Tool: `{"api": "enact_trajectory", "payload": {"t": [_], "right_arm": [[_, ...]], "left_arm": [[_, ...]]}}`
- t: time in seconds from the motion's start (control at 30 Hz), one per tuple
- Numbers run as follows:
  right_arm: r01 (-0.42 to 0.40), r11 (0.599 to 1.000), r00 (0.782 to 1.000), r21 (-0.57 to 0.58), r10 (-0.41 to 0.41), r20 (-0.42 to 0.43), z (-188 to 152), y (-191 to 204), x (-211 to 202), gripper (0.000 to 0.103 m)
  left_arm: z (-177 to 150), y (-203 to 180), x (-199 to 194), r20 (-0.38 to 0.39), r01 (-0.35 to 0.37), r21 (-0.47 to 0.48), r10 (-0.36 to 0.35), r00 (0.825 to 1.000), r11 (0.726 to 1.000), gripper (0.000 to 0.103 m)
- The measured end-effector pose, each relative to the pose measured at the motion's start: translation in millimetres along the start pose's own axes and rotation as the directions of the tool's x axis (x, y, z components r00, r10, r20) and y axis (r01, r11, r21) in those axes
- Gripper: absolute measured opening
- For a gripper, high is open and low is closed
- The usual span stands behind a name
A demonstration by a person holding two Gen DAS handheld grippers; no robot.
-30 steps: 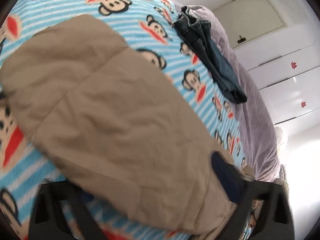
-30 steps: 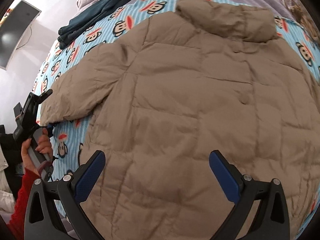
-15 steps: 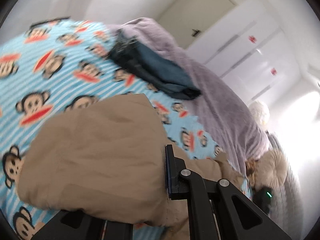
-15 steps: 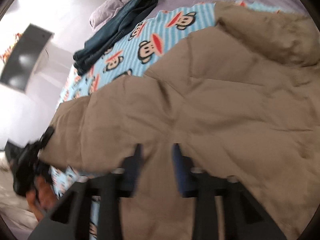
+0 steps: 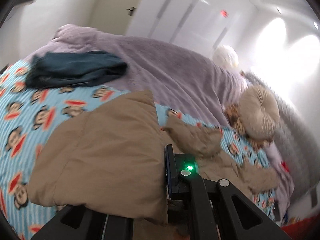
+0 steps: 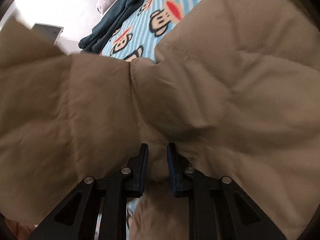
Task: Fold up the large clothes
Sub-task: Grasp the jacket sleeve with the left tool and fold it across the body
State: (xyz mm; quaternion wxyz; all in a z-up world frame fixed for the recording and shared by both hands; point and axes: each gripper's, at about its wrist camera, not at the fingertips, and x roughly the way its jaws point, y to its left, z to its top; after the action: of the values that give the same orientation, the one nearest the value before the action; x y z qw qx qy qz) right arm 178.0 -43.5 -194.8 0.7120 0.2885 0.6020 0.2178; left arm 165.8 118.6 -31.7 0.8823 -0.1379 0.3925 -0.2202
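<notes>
A tan quilted jacket (image 6: 230,100) lies spread on the monkey-print bed sheet (image 5: 30,110). My left gripper (image 5: 163,160) is shut on the end of the jacket's sleeve (image 5: 104,150), which hangs lifted above the bed and covers the left finger. In the right wrist view the raised sleeve (image 6: 50,90) stretches across the left side. My right gripper (image 6: 157,150) points down into the jacket's body near the armpit. Its jaws are closing, with a bunched fold of tan fabric pinched between the blue pads (image 6: 144,160).
Folded dark blue trousers (image 5: 76,70) lie on the sheet beyond the jacket. A purple blanket (image 5: 170,64) covers the far side of the bed. A round beige cushion (image 5: 258,114) sits at the right. White wardrobe doors (image 5: 190,16) stand behind.
The left gripper shut on the sleeve end, then rose and rolled, lifting the sleeve off the sheet. The right gripper went from wide open to pinching the jacket as it sank.
</notes>
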Motion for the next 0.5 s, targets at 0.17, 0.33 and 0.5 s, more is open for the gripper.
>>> {"api": "enact_trajectory", "payload": {"t": [0.17, 0.33, 0.5], "right_arm": [[0.058, 0.997, 0.993, 0.055, -0.063, 0.101, -20.8, -51.5, -85.8, 0.021], [0.171, 0.964, 0.956, 0.202, -0.212, 0.203, -50.8, -122.1, -167.7, 0.021], [0.244, 0.928, 0.921, 0.28, -0.313, 0.233, -72.9, -161.5, -209.1, 0.022]], "left_arm": [[-15.2, -75.4, 69.2, -0.121, -0.031, 0.231, 0.06, 0.991, 0.973, 0.011], [-74.1, -134.8, 152.8, -0.269, -0.06, 0.486, 0.215, 0.939, 0.872, 0.012], [-114.0, -153.1, 169.5, -0.293, -0.032, 0.571, 0.239, 0.926, 0.82, 0.088]]}}
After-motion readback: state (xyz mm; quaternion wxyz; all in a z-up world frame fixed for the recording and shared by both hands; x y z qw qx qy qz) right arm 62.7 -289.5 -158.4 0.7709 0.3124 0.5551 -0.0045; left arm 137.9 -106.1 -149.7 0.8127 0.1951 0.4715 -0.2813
